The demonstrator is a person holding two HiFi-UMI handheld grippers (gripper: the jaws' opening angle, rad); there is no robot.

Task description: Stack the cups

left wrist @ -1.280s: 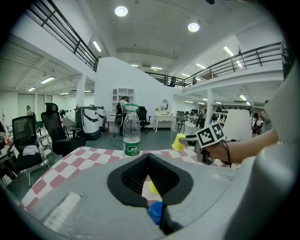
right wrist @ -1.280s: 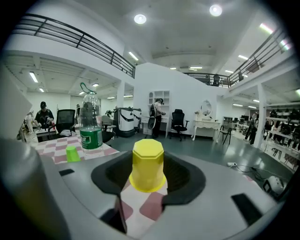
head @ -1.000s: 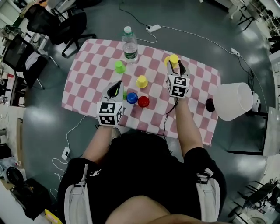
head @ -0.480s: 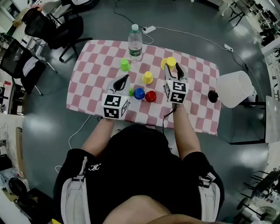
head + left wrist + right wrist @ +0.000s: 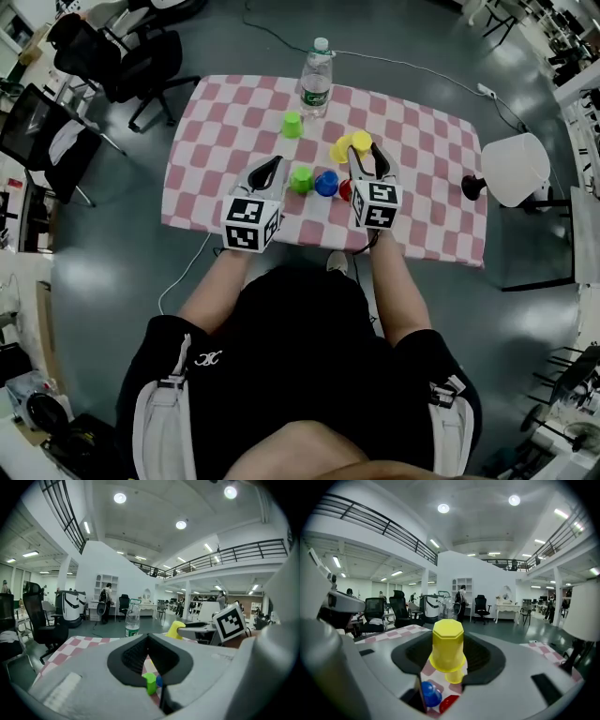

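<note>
Cups got closer: my right jaws squeeze one yellow cup [image 5: 362,141] beside its twin [image 5: 340,150], ready to stack; left jaws pinched together, empty.

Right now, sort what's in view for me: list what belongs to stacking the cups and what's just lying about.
For the job:
- yellow cup, held in the right gripper
- second yellow cup
- far green cup
- near green cup
- blue cup
- red cup

Just lying about:
- water bottle
- lamp
- office chairs
</note>
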